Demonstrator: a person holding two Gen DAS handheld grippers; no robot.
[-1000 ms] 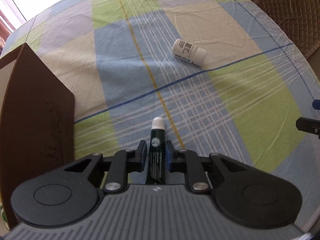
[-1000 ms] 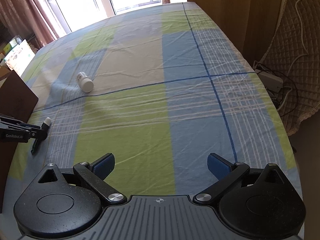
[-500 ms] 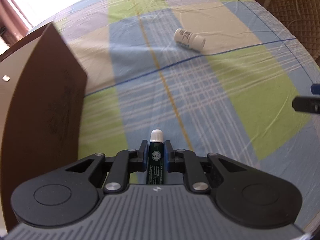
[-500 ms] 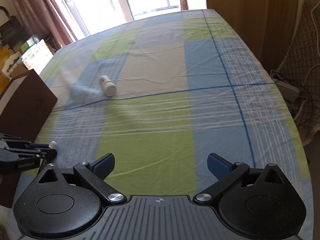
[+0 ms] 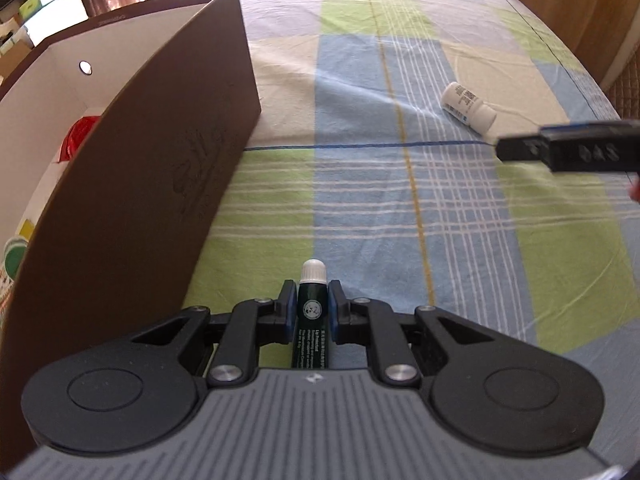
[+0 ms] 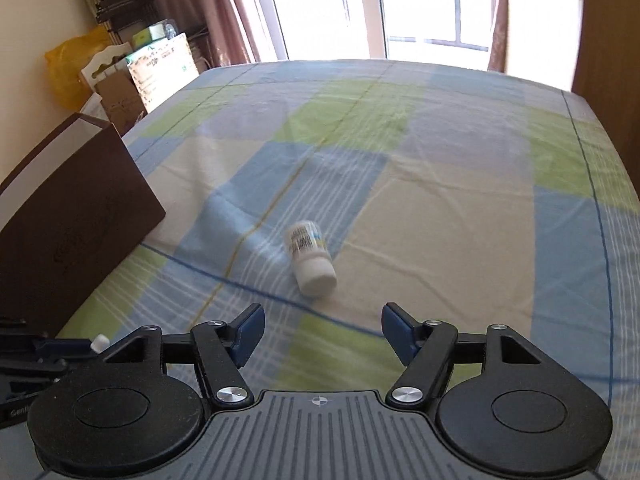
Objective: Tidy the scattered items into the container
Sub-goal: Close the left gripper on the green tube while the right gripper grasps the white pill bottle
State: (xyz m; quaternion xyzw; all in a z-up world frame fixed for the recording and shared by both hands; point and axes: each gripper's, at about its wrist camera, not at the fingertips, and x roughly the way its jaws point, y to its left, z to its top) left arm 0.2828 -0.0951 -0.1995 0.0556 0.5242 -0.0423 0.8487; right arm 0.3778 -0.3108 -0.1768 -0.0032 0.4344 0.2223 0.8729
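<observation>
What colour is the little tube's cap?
White. The tube is dark green with a white cap, held by the left tool. The left wrist view shows it best.

A big bright window (image 6: 420,8) with brown-pink curtains (image 6: 224,12) lets sun onto the blue, green and cream checked bedsheet (image 6: 460,208) — boxes (image 6: 160,64) stand by the wall.

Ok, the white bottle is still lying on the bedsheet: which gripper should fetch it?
The right gripper. It is open, holds nothing, and the white bottle lies just ahead of its fingers. The left gripper is shut on the green tube beside the brown box.
</observation>
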